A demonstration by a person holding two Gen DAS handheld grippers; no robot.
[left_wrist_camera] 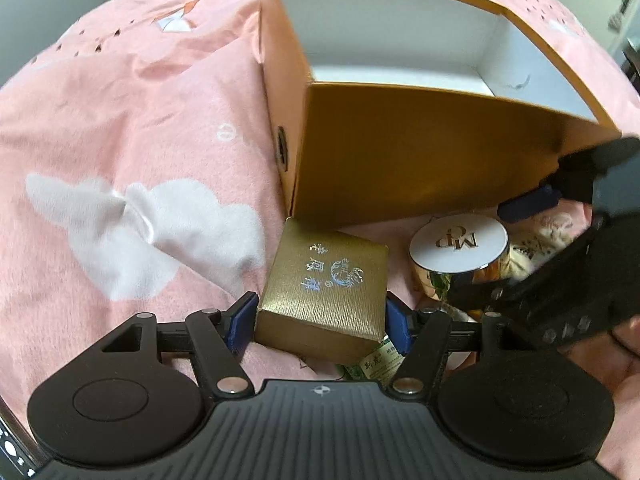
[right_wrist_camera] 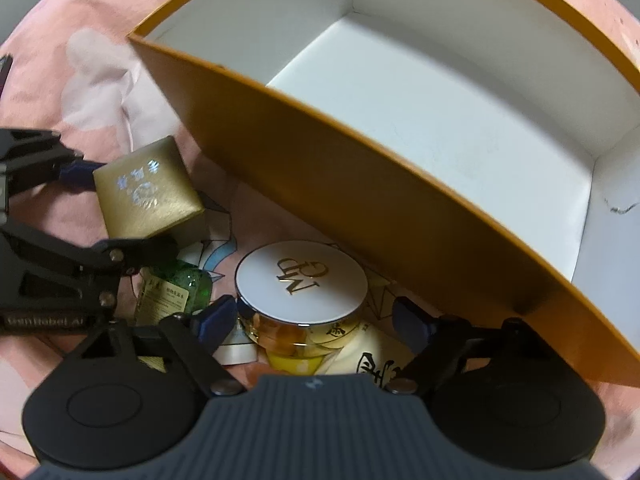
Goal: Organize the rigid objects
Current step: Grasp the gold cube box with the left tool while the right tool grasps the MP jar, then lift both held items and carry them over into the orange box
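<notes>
Two pick-ups in hand: my left gripper (left_wrist_camera: 320, 316) clamps the gold box (left_wrist_camera: 324, 288), my right gripper (right_wrist_camera: 312, 320) stands wide around the round jar (right_wrist_camera: 301, 284), needing closure next.

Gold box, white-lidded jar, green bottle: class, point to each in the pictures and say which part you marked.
Gold box (left_wrist_camera: 324, 276): left wrist view, middle of its printed top face.
White-lidded jar (right_wrist_camera: 301, 281): right wrist view, centre of its white lid.
Green bottle (right_wrist_camera: 176, 294): right wrist view, on its label and green body.
</notes>
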